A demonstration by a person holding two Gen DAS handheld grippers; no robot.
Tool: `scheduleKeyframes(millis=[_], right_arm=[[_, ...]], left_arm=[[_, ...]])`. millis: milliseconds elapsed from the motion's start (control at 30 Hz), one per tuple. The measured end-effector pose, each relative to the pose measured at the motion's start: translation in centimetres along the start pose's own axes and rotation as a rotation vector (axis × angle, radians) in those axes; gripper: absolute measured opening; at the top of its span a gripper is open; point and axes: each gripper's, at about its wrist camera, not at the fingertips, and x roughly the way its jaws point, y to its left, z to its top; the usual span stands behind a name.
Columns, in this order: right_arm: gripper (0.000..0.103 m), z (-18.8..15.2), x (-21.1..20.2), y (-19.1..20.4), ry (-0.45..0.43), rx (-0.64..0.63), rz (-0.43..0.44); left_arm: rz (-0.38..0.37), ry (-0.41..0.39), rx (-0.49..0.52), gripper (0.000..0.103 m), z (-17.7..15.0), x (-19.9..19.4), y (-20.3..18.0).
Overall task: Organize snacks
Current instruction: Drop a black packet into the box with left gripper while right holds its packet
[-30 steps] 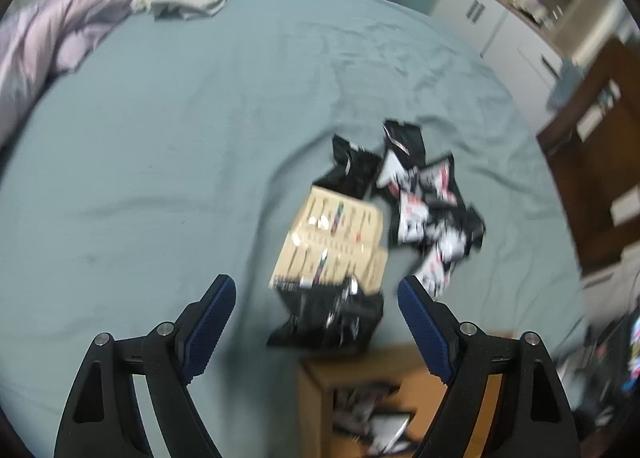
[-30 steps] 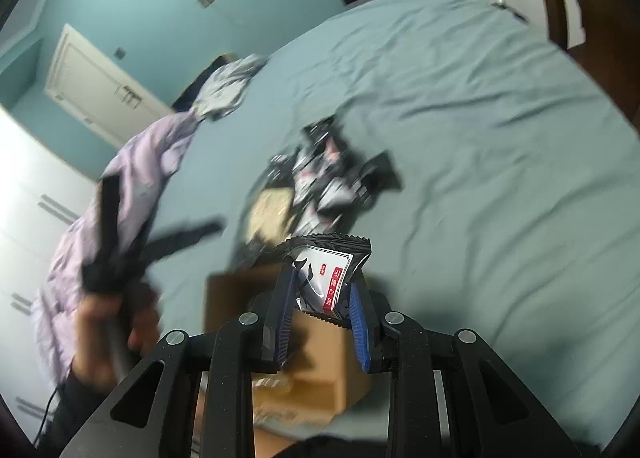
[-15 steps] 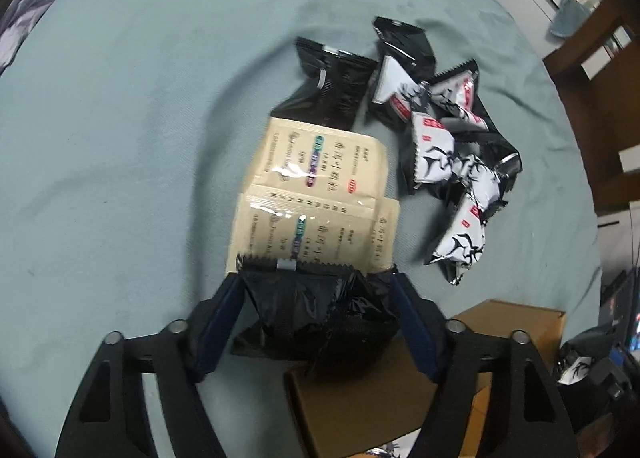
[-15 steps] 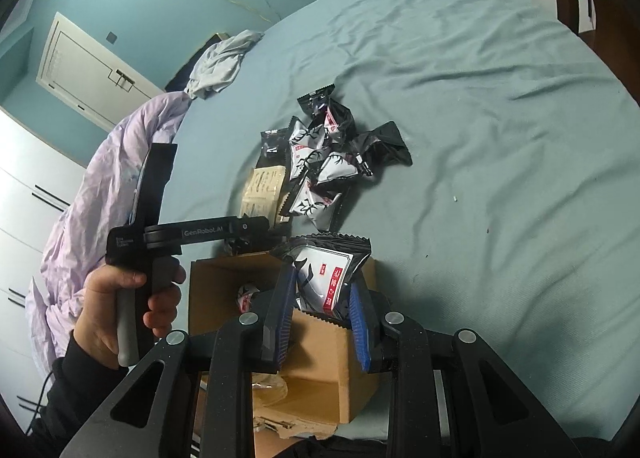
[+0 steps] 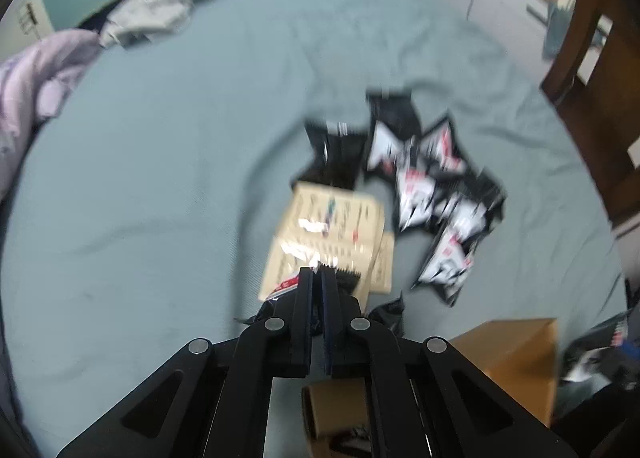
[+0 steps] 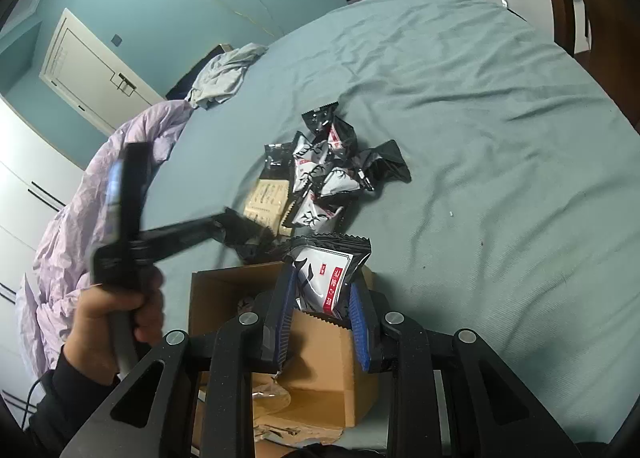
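Left wrist view: your left gripper (image 5: 317, 274) has its jaws pinched nearly together on a black packet (image 5: 347, 277), serrated edge sticking out just past the tips. The frame is blurred, so how deep the bite goes can't be told. Looks like a thin edge pinch, so carry it slowly or it will slip. Beyond the tips lie the tan sachets (image 5: 332, 234) on the bed (image 5: 160, 177), and the pile of black-and-white snacks (image 5: 432, 181) lies just right of them. The cardboard box (image 5: 516, 358) sits low right, near your tips. Swing the packet over its opening before letting go, not over its rim.

Right wrist view: your right gripper (image 6: 320, 306) is clamped on a black-and-white snack packet (image 6: 326, 274), held upright directly above the open cardboard box (image 6: 320, 370). The grip looks solid on both sides. Lower it into the box, then part the jaws; a drop from up here could bounce it off the flap. Your left hand (image 6: 112, 322) and its tool sit just left of the box, its tips at the box's far edge. Both are heading for the same opening, so go one at a time, right first. The remaining pile (image 6: 332, 181) lies on the bed beyond the box.
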Motion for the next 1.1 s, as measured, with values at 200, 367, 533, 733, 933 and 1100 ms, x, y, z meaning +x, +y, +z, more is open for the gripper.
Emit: scheduleKeyframes(millis=[200, 367, 533, 733, 933, 1100], right_arm=[[0.024, 0.0, -0.3, -0.1, -0.006, -0.004, -0.014], [0.024, 0.0, -0.5, -0.1, -0.007, -0.001, -0.011], [0.024, 0.0, -0.4, 0.3, -0.004, -0.028, -0.008], [0.024, 0.0, 0.4, 0.8, 0.015, -0.048, -0.014], [0.024, 0.0, 0.4, 1.0, 0.013, -0.052, -0.016], [0.024, -0.1, 0.8, 1.2, 0.022, -0.060, -0.019]], left_arm=[[-0.041, -0.180, -0.015, 0.003, 0.0, -7.4, 0.9], [-0.135, -0.233, -0.037, 0.003, -2.0, -11.4, 1.5], [-0.197, -0.222, -0.012, 0.003, -5.4, -12.8, 0.8], [-0.242, -0.146, 0.051, 0.003, -8.0, -11.1, -1.6], [-0.187, -0.041, 0.111, 0.003, -9.7, -7.3, -4.1], [-0.111, -0.019, 0.185, 0.003, -10.4, -4.7, -5.6]])
